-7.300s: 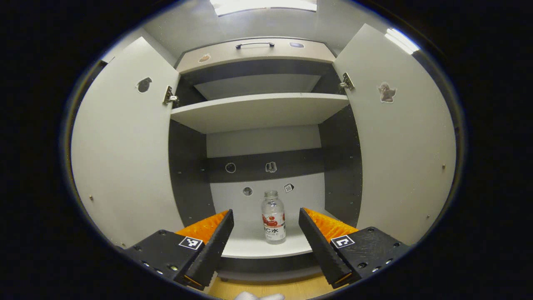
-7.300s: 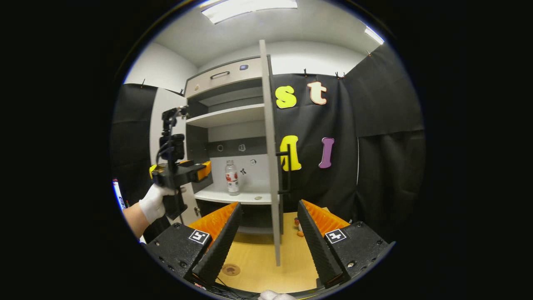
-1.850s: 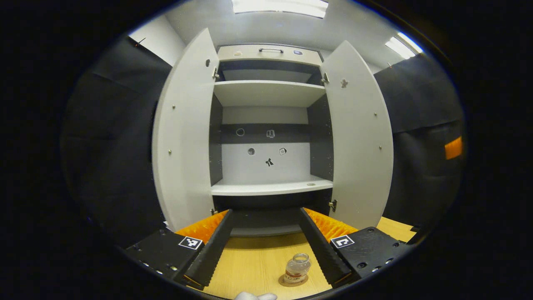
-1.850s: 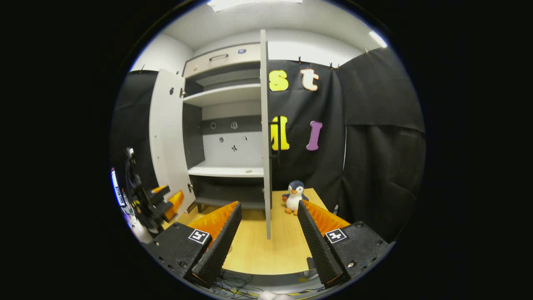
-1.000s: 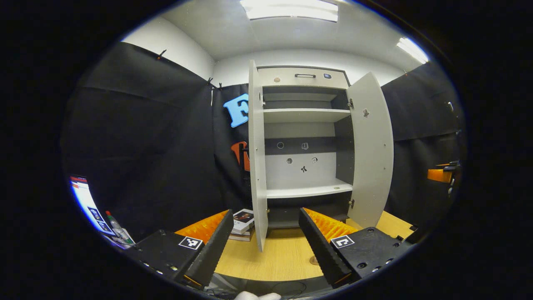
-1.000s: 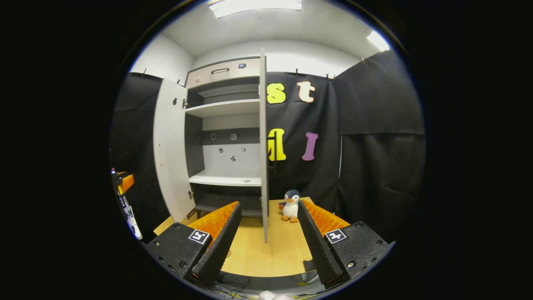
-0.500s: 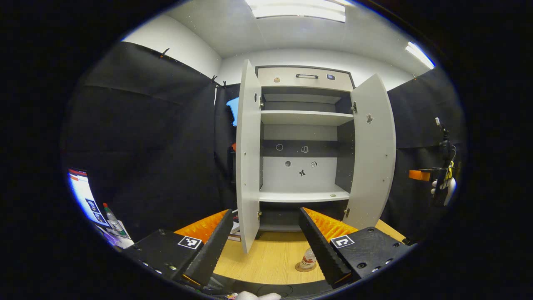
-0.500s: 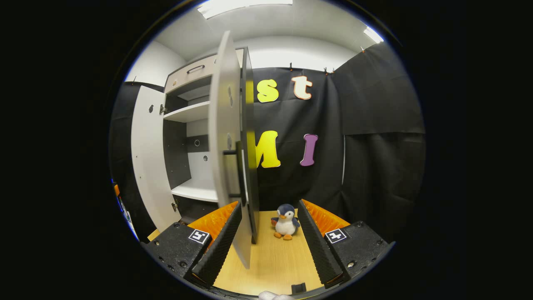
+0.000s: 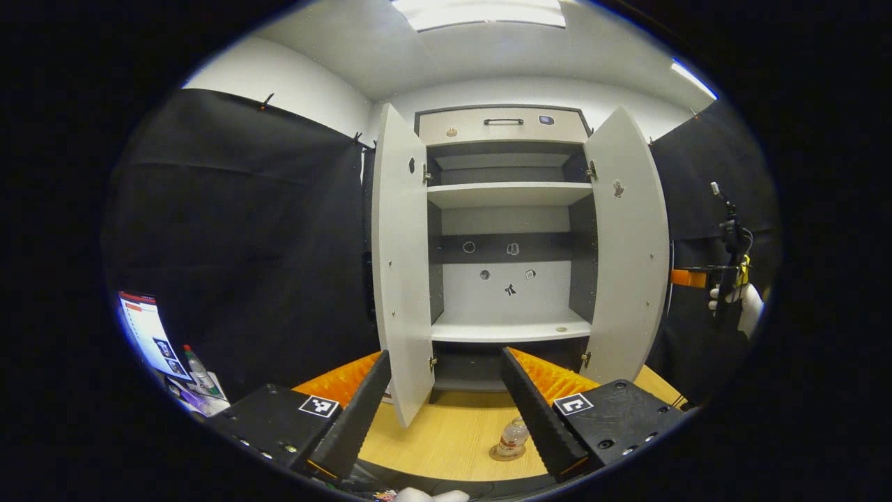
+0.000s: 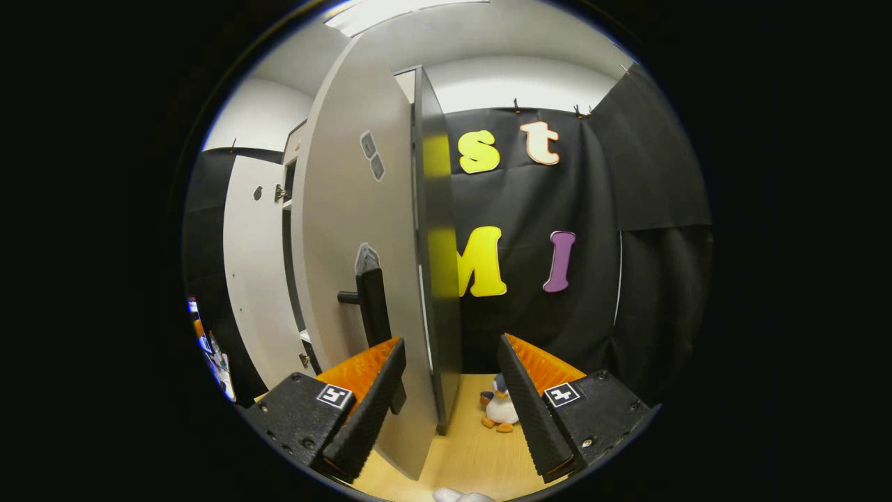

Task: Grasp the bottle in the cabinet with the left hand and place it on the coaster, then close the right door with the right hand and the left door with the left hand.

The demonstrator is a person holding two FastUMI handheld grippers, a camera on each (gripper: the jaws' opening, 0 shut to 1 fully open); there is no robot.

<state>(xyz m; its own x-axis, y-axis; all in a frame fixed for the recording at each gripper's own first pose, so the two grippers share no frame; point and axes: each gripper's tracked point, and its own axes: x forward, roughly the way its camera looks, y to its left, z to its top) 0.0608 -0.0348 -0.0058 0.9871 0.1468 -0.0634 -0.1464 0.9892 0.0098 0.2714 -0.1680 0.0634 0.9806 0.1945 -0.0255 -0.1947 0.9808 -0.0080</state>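
1. The bottle (image 9: 512, 436) is small and clear, with no cap on its open neck and a pale label with red print round its body.
2. It stands upright on the coaster (image 9: 506, 454), a thin round brown disc, on the wooden table (image 9: 446, 439) in front of the cabinet (image 9: 505, 230).
3. The left gripper (image 9: 442, 406) is held back from the cabinet, its fingers wide apart and holding nothing; the bottle shows just inside its right finger.
4. In the left gripper view both cabinet doors stand open: the left door (image 9: 401, 272) and the right door (image 9: 627, 251) swing out toward the camera.
5. The cabinet's shelves are white, its side walls dark; a drawer with a dark handle sits across the top.
6. The right gripper (image 10: 446, 404) is close to the right door (image 10: 362, 279), on its outer side, fingers spread with the door's front edge between them; whether either finger touches the door cannot be told.
7. The door's dark handle (image 10: 373, 314) is just above the left finger of that gripper.
8. A toy penguin (image 10: 498, 411) sits on the table beside the cabinet, past the door's edge.
9. In the left gripper view, the right gripper (image 9: 686, 278) and a white-gloved hand (image 9: 742, 307) show beyond the right door.
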